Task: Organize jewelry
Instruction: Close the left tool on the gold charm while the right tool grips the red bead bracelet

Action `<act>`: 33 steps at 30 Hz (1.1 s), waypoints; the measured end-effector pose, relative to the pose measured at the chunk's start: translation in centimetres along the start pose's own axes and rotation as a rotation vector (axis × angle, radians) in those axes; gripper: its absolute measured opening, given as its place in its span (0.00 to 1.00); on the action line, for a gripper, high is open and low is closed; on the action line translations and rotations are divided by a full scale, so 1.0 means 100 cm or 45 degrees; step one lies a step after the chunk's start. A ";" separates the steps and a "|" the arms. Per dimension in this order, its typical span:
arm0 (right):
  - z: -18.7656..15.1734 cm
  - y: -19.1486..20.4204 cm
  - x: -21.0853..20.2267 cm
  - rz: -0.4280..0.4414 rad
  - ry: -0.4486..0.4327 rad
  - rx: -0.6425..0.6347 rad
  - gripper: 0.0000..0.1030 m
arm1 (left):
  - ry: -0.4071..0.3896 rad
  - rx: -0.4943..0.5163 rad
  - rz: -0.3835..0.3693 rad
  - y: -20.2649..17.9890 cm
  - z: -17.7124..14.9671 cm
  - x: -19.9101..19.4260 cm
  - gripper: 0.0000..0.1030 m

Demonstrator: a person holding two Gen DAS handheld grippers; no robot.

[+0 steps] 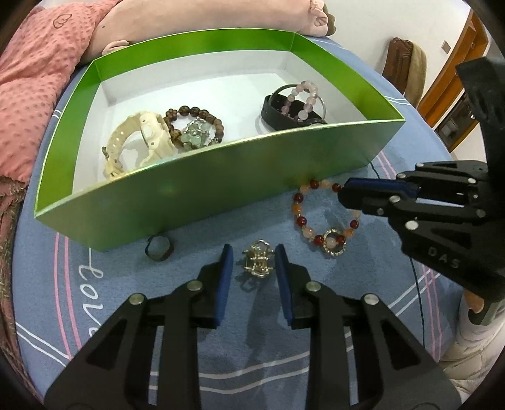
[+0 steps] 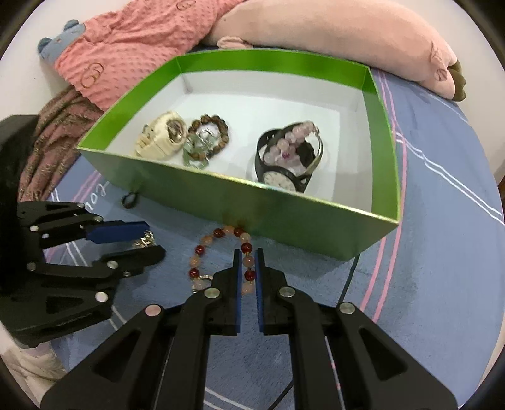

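A green box [image 1: 195, 189] [image 2: 315, 220] holds a cream watch [image 1: 139, 142] [image 2: 161, 135], a brown bead bracelet [image 1: 202, 116] [image 2: 217, 126], a black watch [image 1: 284, 113] [image 2: 284, 176] and a pink bead bracelet [image 1: 303, 94]. On the blue cloth in front lie a gold ornament [image 1: 257, 260], a red-orange bead bracelet [image 1: 315, 220] [image 2: 217, 252] and a dark ring [image 1: 159, 247] [image 2: 130, 199]. My left gripper [image 1: 254, 261] [image 2: 142, 243] is open around the ornament. My right gripper [image 2: 247, 268] [image 1: 342, 192] is nearly closed on the bracelet's beads.
A pink blanket [image 1: 34, 79] [image 2: 126, 41] and a pink plush toy [image 1: 221, 15] [image 2: 331, 34] lie behind the box. A thin dark cable [image 1: 416, 284] runs across the cloth at the right. A wooden door frame [image 1: 454, 63] stands far right.
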State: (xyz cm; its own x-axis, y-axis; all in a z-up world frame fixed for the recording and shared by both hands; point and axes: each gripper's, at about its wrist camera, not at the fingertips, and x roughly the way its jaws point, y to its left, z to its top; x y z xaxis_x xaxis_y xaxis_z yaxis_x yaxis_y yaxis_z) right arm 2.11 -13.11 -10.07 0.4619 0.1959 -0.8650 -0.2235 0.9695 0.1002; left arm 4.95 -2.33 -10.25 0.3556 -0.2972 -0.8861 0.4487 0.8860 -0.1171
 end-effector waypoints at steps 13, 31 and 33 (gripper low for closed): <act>-0.003 0.013 0.014 -0.066 0.023 -0.080 0.36 | -0.019 0.016 0.099 -0.005 -0.003 -0.001 0.31; -0.003 0.020 0.018 -0.101 -0.005 -0.125 0.10 | -0.025 -0.008 0.122 0.001 -0.004 -0.003 0.21; -0.003 0.021 0.018 -0.109 -0.007 -0.128 0.10 | -0.027 -0.010 0.133 0.001 -0.004 -0.003 0.21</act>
State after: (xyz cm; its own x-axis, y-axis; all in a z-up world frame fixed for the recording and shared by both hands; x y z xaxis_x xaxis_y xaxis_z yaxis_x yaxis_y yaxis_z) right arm 2.16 -10.74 -11.54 0.4878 0.1140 -0.8655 -0.2675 0.9633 -0.0239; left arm 4.55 -2.01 -10.17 0.4175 -0.2103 -0.8840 0.4018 0.9153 -0.0280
